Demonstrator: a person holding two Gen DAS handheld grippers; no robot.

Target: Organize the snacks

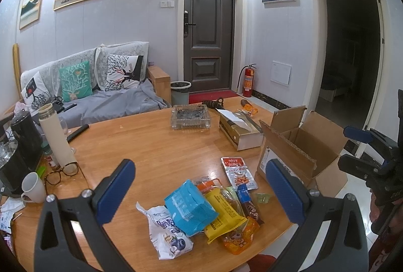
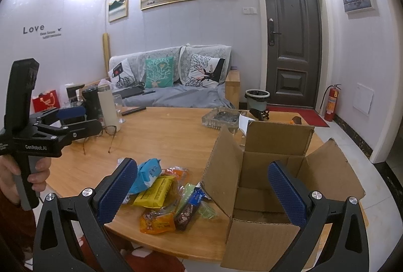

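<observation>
Snack pile [image 1: 201,211] sits on the worktop [image 1: 151,146], left of the open box [image 2: 272,196]. Both grippers' fingers apart, empty. We judge the packets light, crinkly, slippery: pinch the blue pack [image 1: 189,206] across its flat faces.

The table [image 1: 156,146] is honey-coloured wood with a visible grain. On it, the snack heap mixes a bright blue packet [image 1: 190,206], a yellow packet [image 1: 224,216] with dark print, an orange pouch [image 1: 239,238] with cartoon figures, a white bag [image 1: 166,229] showing blueberries, a dark brown bar [image 1: 250,206] with a blue end, and a red-and-silver sachet [image 1: 238,171]. The cardboard box [image 2: 264,186] is plain brown. Both grippers' pads [image 2: 118,191] are dark blue with a fine dotted texture on black frames. On the grey sofa [image 1: 113,103] sits a teal cushion [image 1: 75,80] patterned with white branches.
</observation>
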